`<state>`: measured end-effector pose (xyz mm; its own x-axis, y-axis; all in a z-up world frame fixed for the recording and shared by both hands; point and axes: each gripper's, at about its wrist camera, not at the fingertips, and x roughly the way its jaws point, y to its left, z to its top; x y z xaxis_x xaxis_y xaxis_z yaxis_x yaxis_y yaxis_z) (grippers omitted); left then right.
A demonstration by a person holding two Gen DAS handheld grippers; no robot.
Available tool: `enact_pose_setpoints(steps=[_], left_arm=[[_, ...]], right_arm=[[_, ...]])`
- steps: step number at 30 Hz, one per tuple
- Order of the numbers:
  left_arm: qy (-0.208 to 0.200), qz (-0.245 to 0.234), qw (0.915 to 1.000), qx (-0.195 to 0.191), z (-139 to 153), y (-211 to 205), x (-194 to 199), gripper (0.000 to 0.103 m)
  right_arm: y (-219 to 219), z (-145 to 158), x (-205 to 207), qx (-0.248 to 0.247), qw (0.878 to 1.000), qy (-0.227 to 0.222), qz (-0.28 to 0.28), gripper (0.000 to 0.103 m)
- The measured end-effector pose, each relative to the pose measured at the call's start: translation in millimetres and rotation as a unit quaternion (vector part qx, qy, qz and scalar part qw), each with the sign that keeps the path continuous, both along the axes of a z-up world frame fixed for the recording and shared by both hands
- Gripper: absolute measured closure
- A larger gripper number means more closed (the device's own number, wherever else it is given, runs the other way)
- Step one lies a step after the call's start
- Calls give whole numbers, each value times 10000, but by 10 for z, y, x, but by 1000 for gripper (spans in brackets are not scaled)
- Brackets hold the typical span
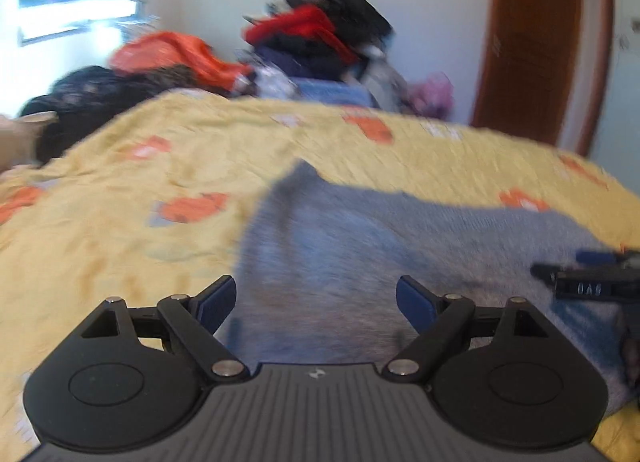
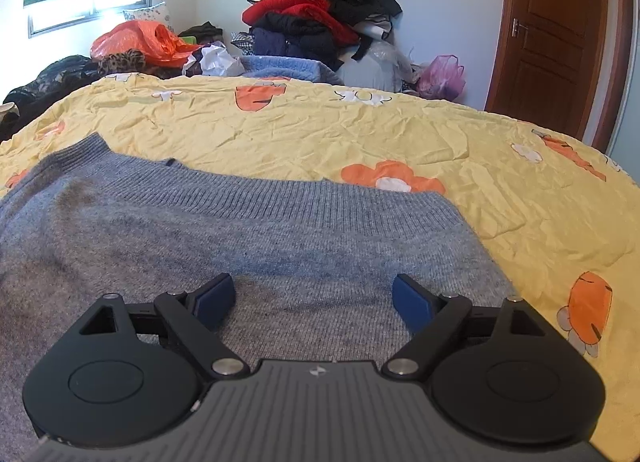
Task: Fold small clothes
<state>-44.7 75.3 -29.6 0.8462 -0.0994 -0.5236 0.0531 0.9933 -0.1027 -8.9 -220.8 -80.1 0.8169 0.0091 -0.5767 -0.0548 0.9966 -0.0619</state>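
A grey knitted sweater lies spread flat on the yellow flowered bedspread, its ribbed hem toward the far side. It also shows in the blurred left wrist view. My right gripper is open and empty, low over the sweater's right part. My left gripper is open and empty over the sweater's left part, near its left edge. The right gripper's tip pokes in at the right edge of the left wrist view.
A tall pile of dark and red clothes stands against the far wall. An orange plastic bag and black clothes lie at the far left, a pink bag at the far right. A brown door is at right.
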Motion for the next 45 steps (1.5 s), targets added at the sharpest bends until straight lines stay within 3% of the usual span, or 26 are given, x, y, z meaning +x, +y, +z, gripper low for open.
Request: enact_pose_setpoints(steps=[3,5,8,11,14,19,21,23,27,30,31,34,36,39,42,45], left_arm=[[56,494,9966,-658,56,345,-315,15],[277,850,9888,-1193,24,564,-498,15],[675,1268,9666,-2124,-87,844,-677,15],[825,1341,9457,-2844,-162,966,-681,15],[1122,1251,9133,-3709,-291,987,-562,15],[1296,1359,8863,-4234,-439,903,-376,16],[1262,1403,8811,-4336,-463,892,-333,19],[1282,1369,8817,-4328,-471,865,-280,34],[1353,1349,8900,-4140,-503,796,-189,53],[1376,1396,9010,-3871,-518,765,-155,78],[1396,1446,9067,-3708,-523,760,-152,92],[1263,1425,9168,-3511,-491,749,-181,96],[1038,1209,9339,-3201,-367,677,-215,97],[714,728,9524,-2874,-176,505,-266,97],[455,62,9694,-2412,-7,213,-293,97],[312,-467,9800,-1908,57,-66,-302,97]], right_arm=[[-2,-2,-8,25,10000,-18,-8,15],[-10,-4,-7,43,10000,-25,-7,15],[-15,-4,-9,71,10000,-29,4,14],[-24,-1,-21,111,9999,-34,24,13],[-39,4,-35,176,9998,-30,65,11],[-57,5,-53,263,9996,-38,97,9],[-62,5,-52,289,9995,-35,112,8],[-61,6,-48,307,9994,-32,132,7],[-66,6,-36,322,9993,-12,167,5],[-58,7,-36,301,9994,-5,170,5],[-51,5,-40,283,9995,-2,168,5],[-19,30,-37,185,9996,34,186,5],[28,142,-20,220,9993,109,265,8],[139,465,87,879,9939,214,629,11],[416,765,393,1612,9762,792,1215,9],[805,859,756,2185,9446,1611,1845,8]])
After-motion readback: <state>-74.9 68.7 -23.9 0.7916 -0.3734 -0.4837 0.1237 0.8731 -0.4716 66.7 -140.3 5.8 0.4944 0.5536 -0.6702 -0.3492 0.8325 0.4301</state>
